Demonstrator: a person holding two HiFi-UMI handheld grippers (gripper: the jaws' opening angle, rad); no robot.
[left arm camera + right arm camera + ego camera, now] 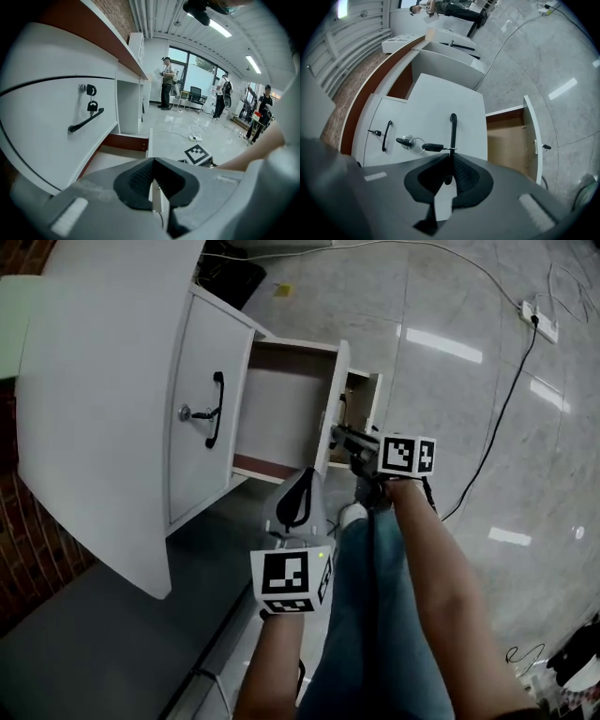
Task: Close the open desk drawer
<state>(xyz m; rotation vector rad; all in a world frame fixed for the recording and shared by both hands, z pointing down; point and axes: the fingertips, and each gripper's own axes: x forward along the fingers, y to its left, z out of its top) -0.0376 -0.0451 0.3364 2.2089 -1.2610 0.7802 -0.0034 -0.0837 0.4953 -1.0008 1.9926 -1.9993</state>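
Note:
The white desk's drawer (281,418) stands pulled out, showing a pale bottom and brown sides. My right gripper (339,439) is at the outer face of the drawer front (336,395). In the right gripper view it (450,157) is shut on the black bar handle (453,126), beside a lock with a key on a ring (412,142). My left gripper (307,474) sits at the near end of the drawer front. In the left gripper view the front's white edge (149,140) runs in between the jaws of that gripper (152,164), whose pads flank it.
Left of the drawer is a white cabinet door (192,418) with a black handle (217,409) and a key. Behind the drawer front another compartment (364,395) stands open. A power strip (541,320) and its cable lie on the glossy floor. People (166,82) stand far off.

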